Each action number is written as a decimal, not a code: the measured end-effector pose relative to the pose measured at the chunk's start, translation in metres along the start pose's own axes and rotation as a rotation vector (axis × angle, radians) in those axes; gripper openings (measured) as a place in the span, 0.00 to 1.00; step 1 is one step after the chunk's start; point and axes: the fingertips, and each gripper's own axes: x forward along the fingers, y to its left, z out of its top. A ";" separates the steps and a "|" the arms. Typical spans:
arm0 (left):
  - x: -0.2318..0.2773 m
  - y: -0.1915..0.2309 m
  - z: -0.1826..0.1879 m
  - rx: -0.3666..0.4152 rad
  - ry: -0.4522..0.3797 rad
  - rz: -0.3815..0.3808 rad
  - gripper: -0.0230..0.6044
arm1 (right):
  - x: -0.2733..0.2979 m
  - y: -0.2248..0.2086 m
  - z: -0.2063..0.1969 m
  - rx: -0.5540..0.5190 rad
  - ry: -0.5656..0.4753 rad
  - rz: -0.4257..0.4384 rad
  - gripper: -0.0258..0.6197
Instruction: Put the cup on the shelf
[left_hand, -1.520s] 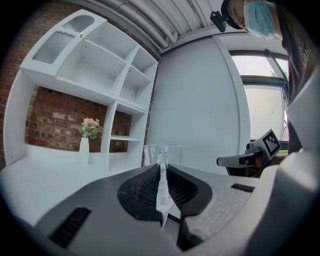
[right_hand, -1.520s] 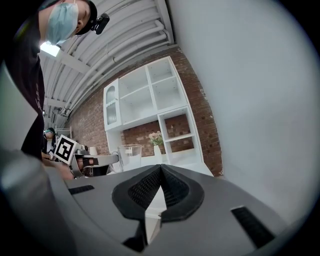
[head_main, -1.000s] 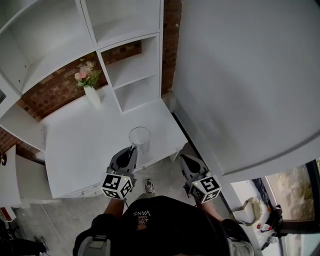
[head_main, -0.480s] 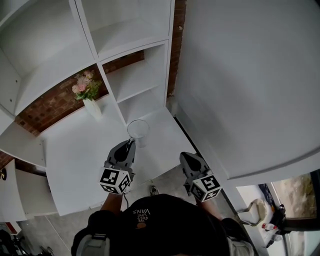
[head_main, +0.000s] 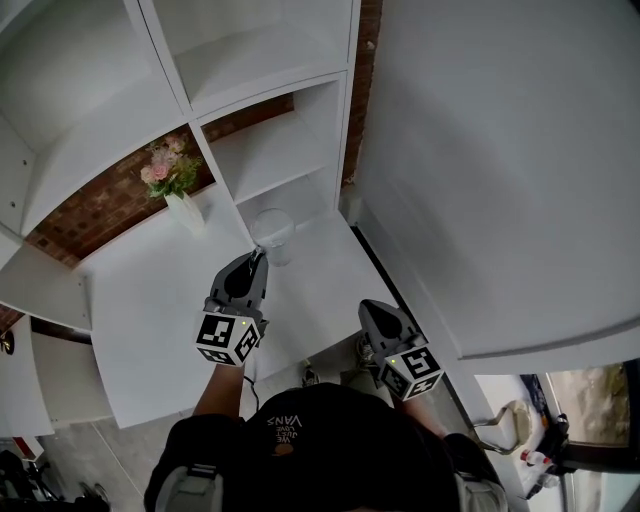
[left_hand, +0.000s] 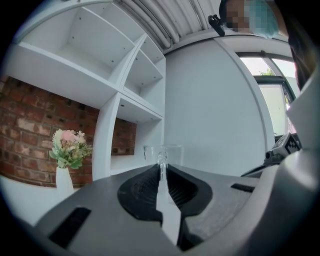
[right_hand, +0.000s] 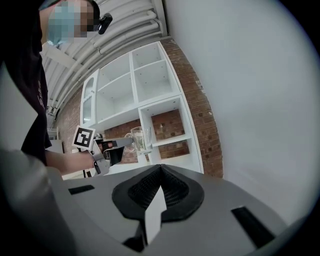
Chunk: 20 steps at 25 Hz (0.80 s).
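Observation:
A clear glass cup (head_main: 273, 233) hangs in the air in front of the white shelf unit (head_main: 262, 145), level with its lowest small compartments. My left gripper (head_main: 258, 256) is shut on the cup's handle side; in the left gripper view the cup (left_hand: 164, 156) stands just past the closed jaws of the left gripper (left_hand: 161, 165). The right gripper view shows the cup (right_hand: 141, 139) held out by the left gripper (right_hand: 125, 142) before the shelves (right_hand: 160, 107). My right gripper (head_main: 372, 312) stays low at the right, shut and holding nothing.
A white vase with pink flowers (head_main: 177, 186) stands on the white counter (head_main: 160, 300) against the brick wall (head_main: 100, 205). A big white wall panel (head_main: 500, 170) fills the right side. The shelf compartments hold nothing.
The left gripper has carried the cup up and forward, away from the counter's front and closer to the shelf compartments. The right gripper has barely shifted.

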 end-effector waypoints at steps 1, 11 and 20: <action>0.004 0.002 0.002 0.002 -0.008 0.013 0.08 | 0.002 -0.003 0.000 -0.001 0.005 0.012 0.04; 0.043 0.013 0.017 0.013 -0.041 0.169 0.08 | 0.025 -0.038 0.018 -0.039 0.051 0.163 0.04; 0.083 0.027 0.024 0.037 -0.050 0.247 0.08 | 0.052 -0.064 0.031 -0.034 0.074 0.263 0.04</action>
